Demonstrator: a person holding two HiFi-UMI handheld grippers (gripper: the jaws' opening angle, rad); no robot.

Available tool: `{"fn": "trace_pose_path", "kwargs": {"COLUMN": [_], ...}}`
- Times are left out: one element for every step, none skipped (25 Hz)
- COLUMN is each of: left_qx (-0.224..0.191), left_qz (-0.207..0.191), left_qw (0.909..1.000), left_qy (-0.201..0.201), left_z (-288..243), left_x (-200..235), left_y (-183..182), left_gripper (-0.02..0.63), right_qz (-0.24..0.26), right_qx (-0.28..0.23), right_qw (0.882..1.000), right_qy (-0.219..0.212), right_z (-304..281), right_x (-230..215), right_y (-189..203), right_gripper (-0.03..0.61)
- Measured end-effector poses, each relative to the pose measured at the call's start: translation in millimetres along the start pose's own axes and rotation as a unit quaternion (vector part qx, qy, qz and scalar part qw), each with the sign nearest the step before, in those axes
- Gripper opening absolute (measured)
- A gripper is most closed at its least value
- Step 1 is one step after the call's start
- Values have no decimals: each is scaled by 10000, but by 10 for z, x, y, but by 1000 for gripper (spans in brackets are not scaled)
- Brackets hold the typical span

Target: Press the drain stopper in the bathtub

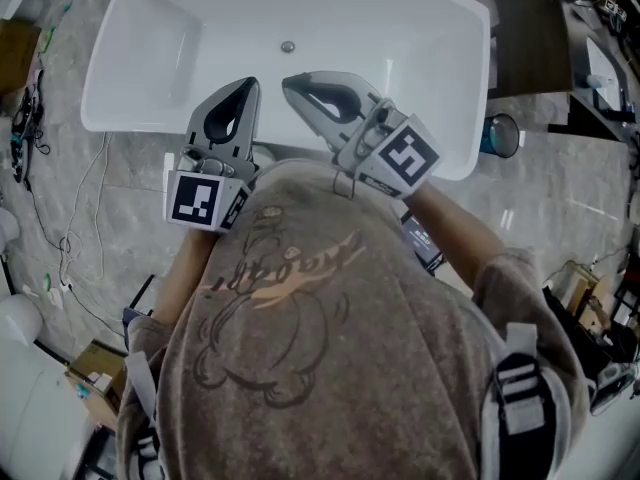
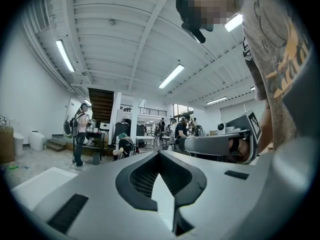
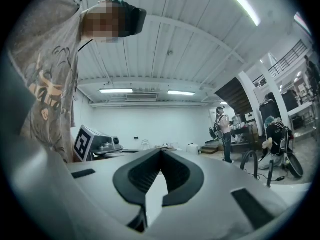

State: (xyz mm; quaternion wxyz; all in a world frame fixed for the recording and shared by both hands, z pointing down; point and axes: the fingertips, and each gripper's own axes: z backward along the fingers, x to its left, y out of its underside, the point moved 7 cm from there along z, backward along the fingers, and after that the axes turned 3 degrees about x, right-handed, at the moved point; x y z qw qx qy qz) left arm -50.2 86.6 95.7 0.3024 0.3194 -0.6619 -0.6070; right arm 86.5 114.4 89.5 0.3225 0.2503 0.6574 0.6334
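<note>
- Head view: the white bathtub (image 1: 150, 68) lies below, and its round metal drain stopper (image 1: 288, 46) sits in the middle of the tub floor. The left gripper (image 1: 247, 86) and right gripper (image 1: 291, 83) are held side by side over the near rim, close to the person's chest and well apart from the stopper. It is too small to tell whether it is up or down.
- Left gripper view: the jaws meet at their tips with nothing between them. The camera looks across the room, not at the tub.
- Right gripper view: the jaws are likewise closed and empty, and the tub is out of sight.
- Judgement: this pose fits either the moment before reaching down or the moment after drawing back from a press. A press, if one is due, would need one closed tip lowered squarely onto the small cap.
</note>
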Motion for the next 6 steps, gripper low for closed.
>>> {"fn": "trace_pose_path", "kwargs": {"left_qx": [-4, -9, -14, -20, -27, -34], "left_qz": [3, 5, 4, 2, -1, -3], "left_qw": [10000, 10000, 10000, 10000, 10000, 10000], "left_qy": [-21, -39, -54, -65, -74, -83], "left_z": [-5, -14, -25, -38, -53, -68], "left_x": [4, 8, 11, 14, 15, 17], "left_y": [3, 3, 2, 1, 0, -2], "left_gripper": [0, 0, 0, 0, 0, 0], "right_qz": [7, 10, 9, 8, 9, 9], "right_qx": [-12, -20, -20, -15, -9, -2], "right_qw": [10000, 10000, 10000, 10000, 10000, 10000], "right_qy": [8, 8, 1, -11, -28, -45], "right_z": [3, 3, 0, -4, -9, -14], "right_x": [-9, -20, -30, -41, -52, -64], "right_y": [-2, -5, -5, -3, -1, 2], "right_gripper": [0, 0, 0, 0, 0, 0]}}
